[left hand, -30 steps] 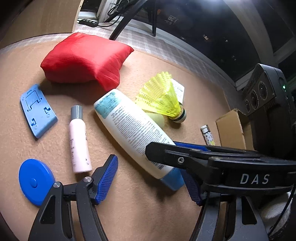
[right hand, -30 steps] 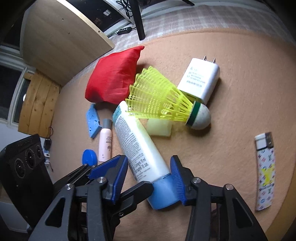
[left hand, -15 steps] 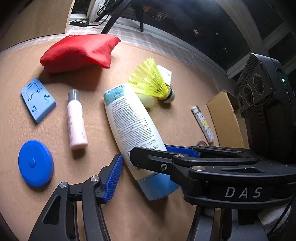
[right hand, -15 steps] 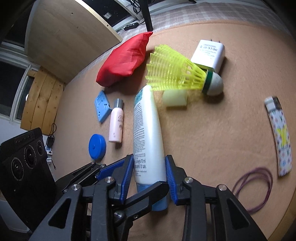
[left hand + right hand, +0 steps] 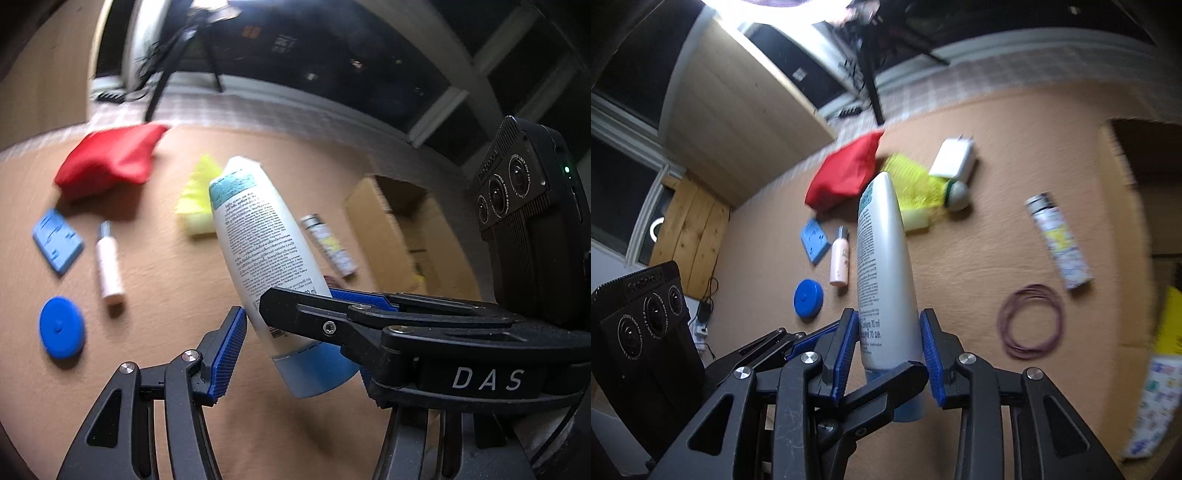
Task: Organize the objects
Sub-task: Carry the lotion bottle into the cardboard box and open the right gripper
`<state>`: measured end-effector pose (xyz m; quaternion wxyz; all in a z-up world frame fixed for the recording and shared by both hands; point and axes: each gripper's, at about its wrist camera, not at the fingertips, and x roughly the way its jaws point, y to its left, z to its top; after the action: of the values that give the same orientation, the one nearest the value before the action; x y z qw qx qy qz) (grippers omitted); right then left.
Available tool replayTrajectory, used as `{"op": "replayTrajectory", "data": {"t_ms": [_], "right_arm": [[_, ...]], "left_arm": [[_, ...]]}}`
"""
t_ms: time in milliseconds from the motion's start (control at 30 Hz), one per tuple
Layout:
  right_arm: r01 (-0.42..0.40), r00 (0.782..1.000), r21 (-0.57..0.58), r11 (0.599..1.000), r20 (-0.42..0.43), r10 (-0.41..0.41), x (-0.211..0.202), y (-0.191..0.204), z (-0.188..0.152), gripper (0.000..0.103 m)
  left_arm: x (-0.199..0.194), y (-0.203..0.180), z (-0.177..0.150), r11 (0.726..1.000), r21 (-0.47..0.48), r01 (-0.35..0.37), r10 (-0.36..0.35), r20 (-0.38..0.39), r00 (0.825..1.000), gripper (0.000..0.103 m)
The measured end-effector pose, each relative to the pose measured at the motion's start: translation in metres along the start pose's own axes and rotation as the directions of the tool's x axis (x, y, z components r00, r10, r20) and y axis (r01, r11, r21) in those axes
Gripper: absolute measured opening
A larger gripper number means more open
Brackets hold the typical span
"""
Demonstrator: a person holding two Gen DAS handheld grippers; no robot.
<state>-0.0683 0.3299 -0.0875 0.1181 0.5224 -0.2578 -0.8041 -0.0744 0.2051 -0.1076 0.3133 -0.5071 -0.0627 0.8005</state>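
We clamp both tongs, right (image 5: 888, 349) and left (image 5: 301, 338), on the lotion bottle (image 5: 882, 258), lifting it clear of the desk (image 5: 979, 258) clutter.

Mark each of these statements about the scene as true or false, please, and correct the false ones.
1. The right gripper grips the white lotion bottle near its blue cap. True.
2. The red pouch lies inside the cardboard box. False: it lies on the tan mat, outside the box.
3. The yellow shuttlecock lies beside the white charger. True.
4. The blue round disc sits on top of the small pink bottle. False: they lie apart on the mat.
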Motion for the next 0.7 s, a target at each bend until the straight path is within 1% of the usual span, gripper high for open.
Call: {"op": "replayTrajectory", "data": {"t_ms": [133,233,367,467,533,700], "right_arm": [[0.027,0.998,0.029,0.999,0.054,-0.029,-0.034,-0.020,-0.002,0.032],[0.052,0.994,0.058,0.997,0.088,-0.057,-0.057,-0.039,-0.005,0.032],[0.087,0.988,0.118,0.989,0.120,-0.101,-0.086,-0.073,-0.009,0.032],[0.112,0.981,0.163,0.980,0.136,-0.135,-0.106,-0.101,-0.012,0.032],[0.114,0.980,0.189,0.975,0.141,-0.142,-0.117,-0.119,-0.014,0.032],[0.128,0.976,0.245,0.961,0.142,-0.166,-0.132,-0.157,-0.021,0.032]], "left_arm": [[0.002,-0.033,0.007,0.998,0.059,0.032,-0.032,0.001,0.999,0.060],[0.013,-0.066,0.014,0.993,0.105,0.059,-0.059,-0.005,0.998,0.060],[0.032,-0.109,0.016,0.983,0.155,0.102,-0.098,-0.032,0.995,0.060],[0.053,-0.143,0.017,0.970,0.196,0.141,-0.131,-0.064,0.989,0.059],[0.066,-0.163,0.017,0.963,0.216,0.159,-0.144,-0.086,0.986,0.059],[0.093,-0.199,0.015,0.951,0.250,0.182,-0.153,-0.130,0.980,0.059]]}}
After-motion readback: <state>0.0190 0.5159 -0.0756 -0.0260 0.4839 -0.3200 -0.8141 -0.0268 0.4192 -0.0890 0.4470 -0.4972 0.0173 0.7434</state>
